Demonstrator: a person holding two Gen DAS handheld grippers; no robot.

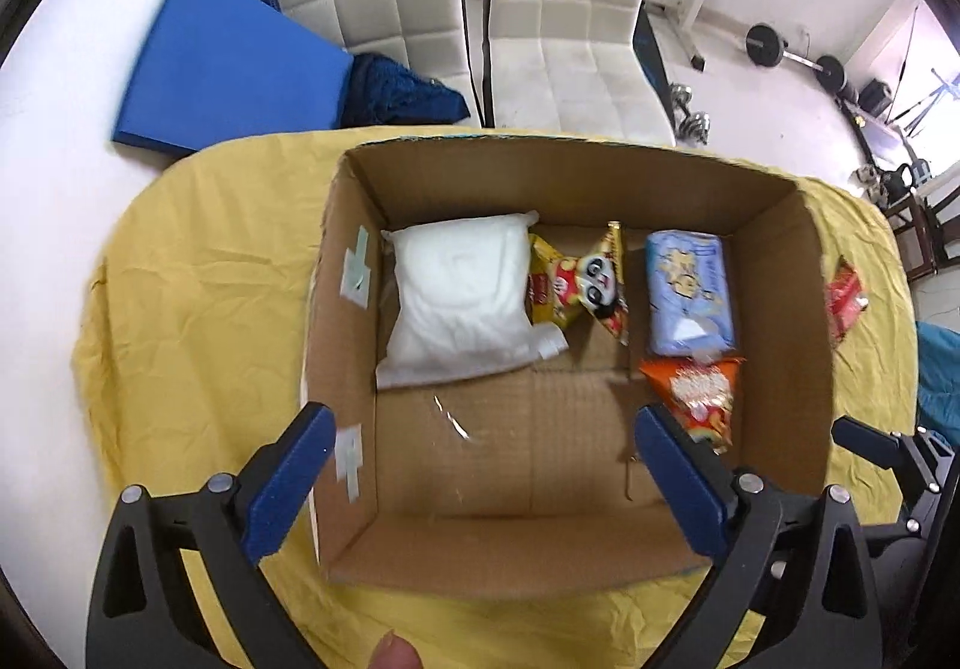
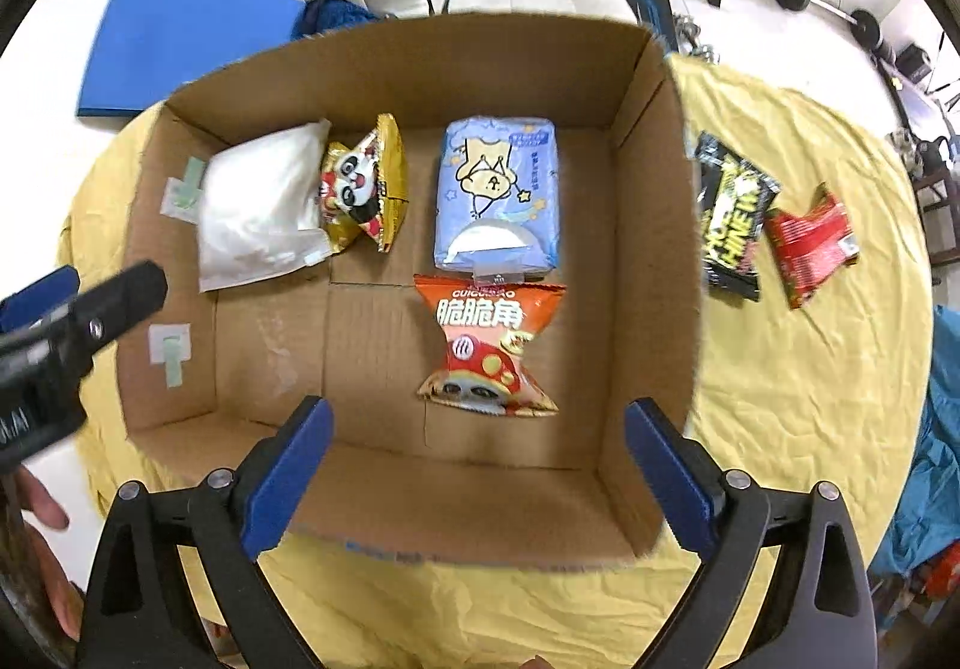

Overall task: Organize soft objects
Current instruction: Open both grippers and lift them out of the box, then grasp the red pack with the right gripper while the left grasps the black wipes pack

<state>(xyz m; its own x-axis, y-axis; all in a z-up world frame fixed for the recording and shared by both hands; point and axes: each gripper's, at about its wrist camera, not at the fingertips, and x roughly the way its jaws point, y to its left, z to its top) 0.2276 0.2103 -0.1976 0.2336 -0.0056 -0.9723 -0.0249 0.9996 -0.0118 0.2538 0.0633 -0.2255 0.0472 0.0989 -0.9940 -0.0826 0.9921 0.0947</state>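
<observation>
An open cardboard box sits on a yellow cloth. Inside lie a white soft pack, a yellow panda snack bag, a blue tissue pack and an orange-red snack bag. A black snack bag and a red packet lie on the cloth right of the box. My left gripper is open and empty above the box's near left. My right gripper is open and empty above the near wall.
The yellow cloth covers a round table. Two white chairs stand behind it, a blue pad lies on the floor at left, and barbell weights are at the far right.
</observation>
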